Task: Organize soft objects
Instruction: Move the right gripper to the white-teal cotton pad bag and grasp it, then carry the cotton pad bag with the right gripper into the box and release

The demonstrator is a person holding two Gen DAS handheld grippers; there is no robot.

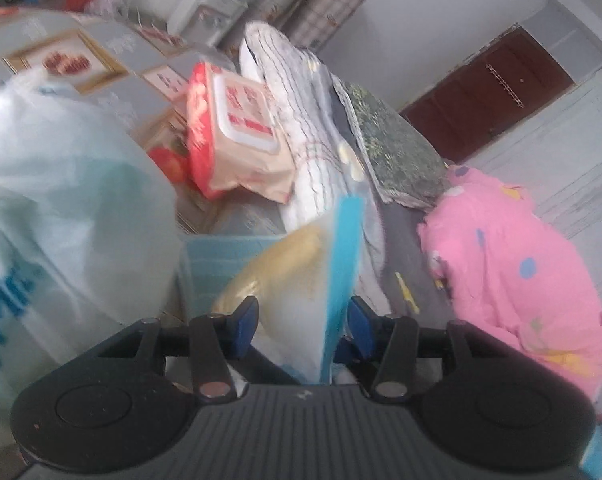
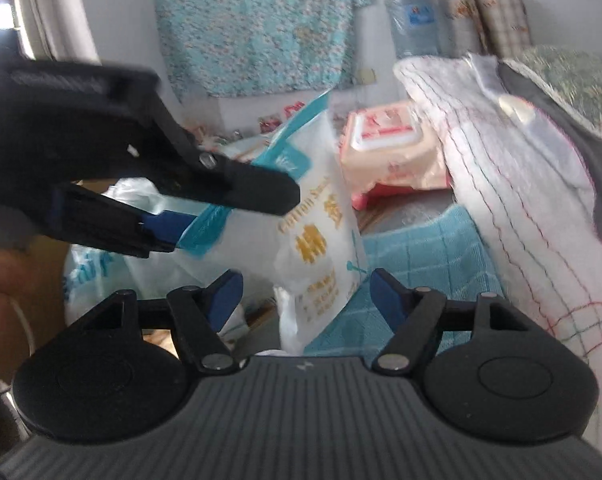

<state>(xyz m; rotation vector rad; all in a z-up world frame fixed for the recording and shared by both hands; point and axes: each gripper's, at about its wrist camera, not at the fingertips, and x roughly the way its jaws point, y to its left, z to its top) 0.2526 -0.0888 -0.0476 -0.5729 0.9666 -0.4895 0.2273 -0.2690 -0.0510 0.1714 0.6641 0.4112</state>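
Observation:
A white packet with a blue top strip and gold lettering (image 1: 297, 264) stands between the blue pads of my left gripper (image 1: 301, 324), which is shut on it. The right wrist view shows the same left gripper (image 2: 221, 216) clamping the blue top edge of the packet (image 2: 317, 232) from the left. The packet's lower end hangs between the fingers of my right gripper (image 2: 305, 296), which is open, with its pads clear of the packet on both sides. Part of a hand shows at the left edge of that view.
A pink wet-wipes pack (image 1: 237, 128) leans on a folded white striped cloth (image 1: 301, 128). A teal towel (image 2: 417, 256) lies under the packet. A pink spotted cloth (image 1: 513, 264) sits right, a pale plastic bag (image 1: 61, 208) left, and a green patterned cushion (image 1: 397, 148) behind.

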